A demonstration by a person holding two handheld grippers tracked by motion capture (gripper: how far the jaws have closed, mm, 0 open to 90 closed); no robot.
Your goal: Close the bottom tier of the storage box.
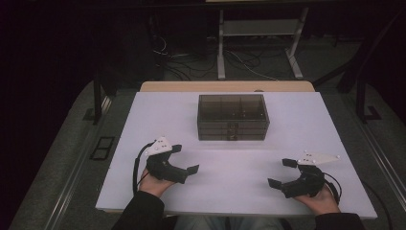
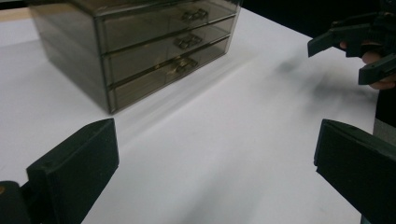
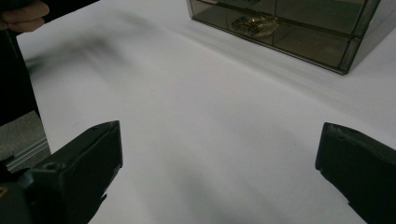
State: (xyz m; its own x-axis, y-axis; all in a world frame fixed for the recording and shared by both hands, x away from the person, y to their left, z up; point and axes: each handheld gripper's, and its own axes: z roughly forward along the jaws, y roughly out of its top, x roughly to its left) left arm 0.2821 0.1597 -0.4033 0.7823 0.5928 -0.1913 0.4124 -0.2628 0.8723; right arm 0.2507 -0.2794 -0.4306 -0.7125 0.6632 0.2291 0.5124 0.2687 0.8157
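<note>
Drawers (image 1: pixel 233 117) far centre, shut | left gripper (image 1: pixel 184 159) jaws apart | right gripper (image 1: pixel 282 172) jaws apart | both near, flanking, staged for reach

Both grippers matte black, two blocky jaws each with flat faces. Left gripper (image 1: pixel 184 159) has a pale grey three-cornered plate (image 1: pixel 159 146) on top, black cable (image 1: pixel 136 165) looping off its rear. Right gripper (image 1: pixel 282 173) carries the same plate (image 1: pixel 318 158), dotted with small markers, cable (image 1: pixel 336 184) trailing behind. Small screw hole in one jaw's top face in the right gripper view. Person wears dark sleeves (image 1: pixel 141 211).
</note>
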